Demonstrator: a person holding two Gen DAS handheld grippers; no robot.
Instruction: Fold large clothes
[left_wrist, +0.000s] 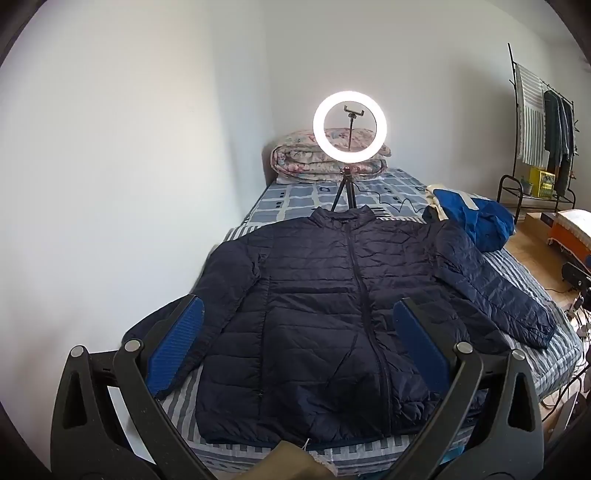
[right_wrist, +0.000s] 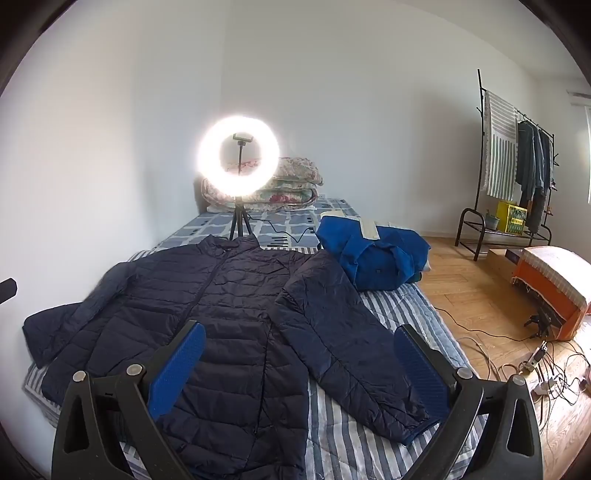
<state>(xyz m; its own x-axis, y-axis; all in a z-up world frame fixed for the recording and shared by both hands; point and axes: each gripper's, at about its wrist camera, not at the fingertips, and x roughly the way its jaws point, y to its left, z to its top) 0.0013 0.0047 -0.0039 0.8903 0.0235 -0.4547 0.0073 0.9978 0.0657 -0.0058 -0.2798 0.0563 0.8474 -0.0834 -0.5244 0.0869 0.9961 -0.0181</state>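
Note:
A dark navy quilted jacket (left_wrist: 332, 306) lies flat, front up and zipped, on the striped bed, with both sleeves spread out. It also shows in the right wrist view (right_wrist: 207, 317), its right sleeve (right_wrist: 343, 343) angled toward the bed's edge. My left gripper (left_wrist: 297, 325) is open and empty, held above the jacket's lower half. My right gripper (right_wrist: 299, 354) is open and empty, above the jacket's right side and sleeve.
A lit ring light on a tripod (left_wrist: 349, 127) stands on the bed behind the collar. A blue garment (right_wrist: 373, 254) lies bunched at the right. Folded quilts (left_wrist: 325, 158) sit at the head. A clothes rack (right_wrist: 517, 177), orange box (right_wrist: 554, 288) and floor cables (right_wrist: 535, 362) stand to the right.

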